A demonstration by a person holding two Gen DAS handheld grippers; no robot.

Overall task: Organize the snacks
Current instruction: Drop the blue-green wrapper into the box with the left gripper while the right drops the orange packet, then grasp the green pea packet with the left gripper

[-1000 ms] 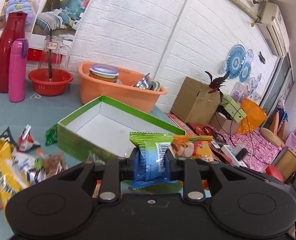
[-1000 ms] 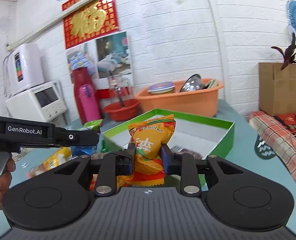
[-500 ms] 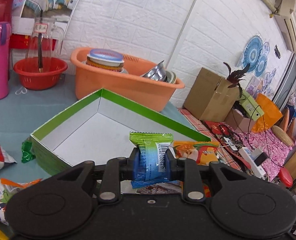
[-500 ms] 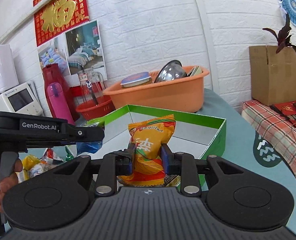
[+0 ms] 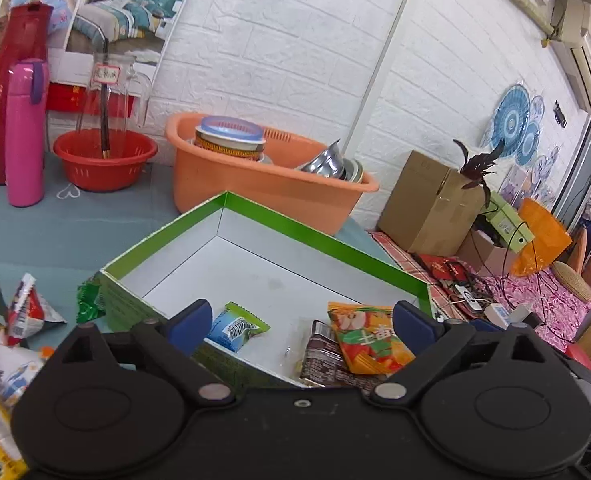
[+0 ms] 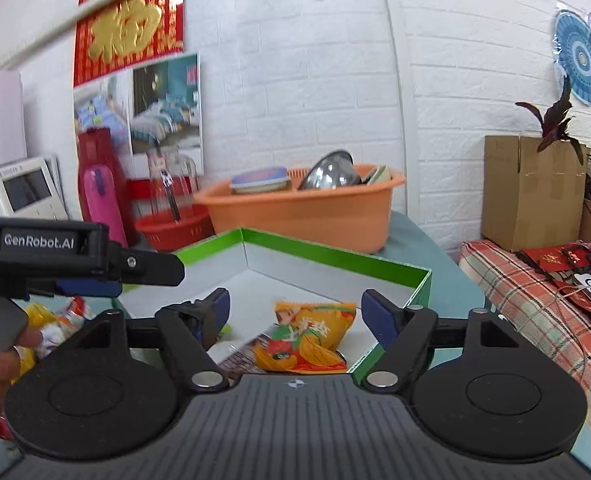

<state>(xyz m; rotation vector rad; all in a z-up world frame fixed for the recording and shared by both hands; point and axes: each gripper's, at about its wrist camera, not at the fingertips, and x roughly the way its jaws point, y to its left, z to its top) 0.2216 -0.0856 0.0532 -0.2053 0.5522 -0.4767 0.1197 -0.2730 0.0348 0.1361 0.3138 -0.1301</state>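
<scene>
Left wrist: both grippers' fingers (image 5: 187, 326) now spread, packets (image 5: 237, 326) dropped in box (image 5: 315, 232).

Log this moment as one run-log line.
left gripper: open | right gripper: open | blue-green packet: in green box | orange packet: in box | loose snacks: on table

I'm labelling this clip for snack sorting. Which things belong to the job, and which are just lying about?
Job: green box; blue-green packet and orange packet inside it; loose snacks on the table.
Lying about: orange basin, red basket, pink flask, cardboard carton.
</scene>
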